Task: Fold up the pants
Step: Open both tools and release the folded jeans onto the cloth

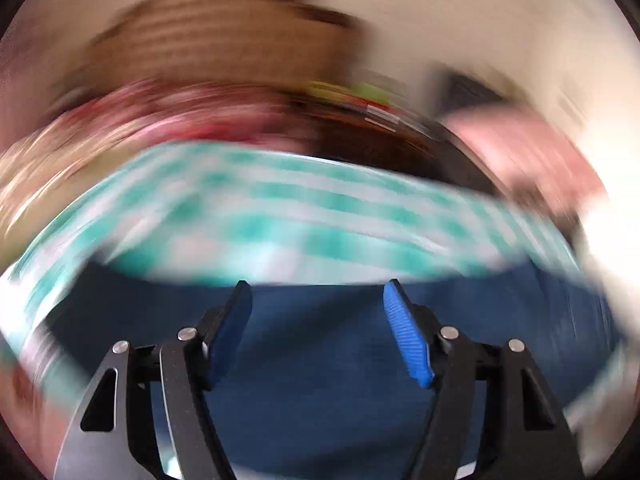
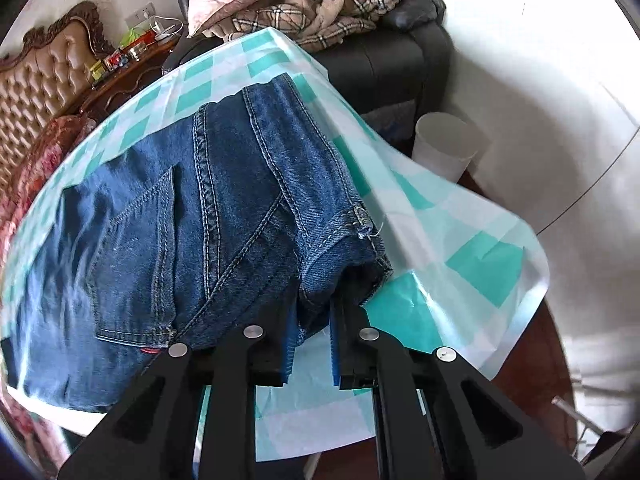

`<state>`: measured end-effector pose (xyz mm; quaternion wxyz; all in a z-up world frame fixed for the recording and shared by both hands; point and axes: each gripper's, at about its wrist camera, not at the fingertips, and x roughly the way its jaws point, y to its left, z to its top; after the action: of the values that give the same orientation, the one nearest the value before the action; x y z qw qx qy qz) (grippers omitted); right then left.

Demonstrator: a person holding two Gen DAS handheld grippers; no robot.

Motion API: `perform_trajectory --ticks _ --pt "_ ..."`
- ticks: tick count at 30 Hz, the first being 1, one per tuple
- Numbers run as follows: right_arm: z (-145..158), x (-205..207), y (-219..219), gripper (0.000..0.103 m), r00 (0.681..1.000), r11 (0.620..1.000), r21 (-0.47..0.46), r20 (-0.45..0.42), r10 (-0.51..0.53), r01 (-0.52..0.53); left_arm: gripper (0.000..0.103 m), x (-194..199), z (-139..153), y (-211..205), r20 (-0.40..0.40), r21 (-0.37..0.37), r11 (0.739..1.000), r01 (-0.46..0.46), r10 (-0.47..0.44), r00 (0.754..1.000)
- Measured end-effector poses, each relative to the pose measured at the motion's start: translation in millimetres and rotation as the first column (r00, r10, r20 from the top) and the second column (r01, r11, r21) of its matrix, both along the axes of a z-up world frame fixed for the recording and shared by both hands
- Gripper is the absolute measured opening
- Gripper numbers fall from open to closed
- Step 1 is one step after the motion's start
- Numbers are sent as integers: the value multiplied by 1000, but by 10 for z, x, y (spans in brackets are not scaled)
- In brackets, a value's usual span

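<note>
Blue denim jeans (image 2: 168,224) lie folded on a table covered with a teal-and-white checked cloth (image 2: 448,240). My right gripper (image 2: 314,320) is shut on the jeans' folded hem edge at the near right, its blue pads pinching the denim. In the left wrist view, heavily blurred by motion, my left gripper (image 1: 318,292) is open and empty, its blue pads (image 1: 406,340) wide apart just above the denim (image 1: 320,360), with the checked cloth (image 1: 280,216) beyond.
A white bin (image 2: 448,148) stands on the floor beyond the table's right edge. A dark sofa (image 2: 392,64) piled with blankets and pillows is behind. A tufted headboard (image 2: 44,88) and a cluttered wooden side table (image 2: 128,64) are at the left.
</note>
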<state>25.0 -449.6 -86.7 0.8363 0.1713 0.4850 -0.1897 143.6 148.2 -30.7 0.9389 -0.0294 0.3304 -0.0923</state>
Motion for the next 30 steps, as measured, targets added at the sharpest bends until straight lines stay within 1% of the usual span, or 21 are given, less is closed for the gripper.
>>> perform_trajectory --ticks 3,4,5,7,8,11,12,14,15,16,17,19,20,21,22,23,24,25,26,28,30 --pt "-13 -18 52 8 1000 999 -54 2 -3 3 65 470 -180 -819 -57 66 963 262 -259 964" --pt "-3 -27 88 14 1000 996 -87 -6 -2 2 54 646 -257 -1015 -88 56 940 337 -331 939" --pt "3 -42 104 35 1000 993 -121 -22 -6 3 44 777 -334 -1159 -115 67 922 381 -372 921" --pt "33 -109 90 52 999 985 -173 -29 -16 11 43 905 -492 -1337 -152 82 886 456 -441 884" --pt "52 -165 39 52 999 986 -167 -26 -23 18 42 1000 -580 -1386 -177 89 870 485 -465 867" --pt "180 -339 -132 55 997 983 -167 -10 -78 75 42 1336 -814 -1277 -199 225 893 390 -350 915" --pt "263 -382 -157 55 994 969 -226 -11 -105 99 41 1455 -797 -1083 -180 226 925 307 -270 946" --pt "438 -372 -97 55 998 952 -299 14 -68 69 40 1485 -661 -951 -144 159 950 270 -248 958" --pt "537 -318 -28 55 999 952 -306 42 -16 28 42 1396 -559 -950 -111 112 947 302 -290 951" --pt "602 -251 45 55 998 954 -301 63 28 -7 52 1293 -526 -1030 -98 101 928 358 -348 932" --pt "686 -92 198 57 990 954 -290 90 113 -82 58 1186 -548 -1178 -107 110 893 436 -425 899" --pt "762 213 492 57 961 935 -287 123 249 -206 59 1119 -694 -1447 -146 150 840 521 -503 852" --pt "781 453 708 57 938 916 -293 129 322 -274 59 1156 -798 -1496 -173 183 837 516 -490 855" --pt "778 626 860 57 918 900 -290 132 374 -325 60 1209 -867 -1473 -184 199 850 488 -457 870" --pt "748 877 1056 57 878 874 -267 152 454 -406 70 1294 -883 -1402 -182 171 872 458 -429 885" --pt "706 1034 1165 57 858 858 -264 157 489 -441 67 1360 -877 -1300 -182 152 904 400 -372 910" --pt "633 1184 1299 57 844 839 -273 137 518 -470 66 1417 -837 -1183 -159 217 935 282 -251 955" --pt "532 1385 1426 57 823 812 -279 108 557 -513 66 1412 -777 -1107 -132 248 942 227 -200 971" --pt "482 1523 1461 57 803 796 -266 108 586 -544 66 1398 -708 -1037 -119 217 951 220 -198 973" --pt "349 1699 1553 57 782 771 -269 88 617 -577 66 1261 -545 -834 -106 71 974 216 -208 972" --pt "155 1909 1514 56 814 774 -324 19 581 -545 67 1092 -470 -692 -91 50 983 179 -174 981"
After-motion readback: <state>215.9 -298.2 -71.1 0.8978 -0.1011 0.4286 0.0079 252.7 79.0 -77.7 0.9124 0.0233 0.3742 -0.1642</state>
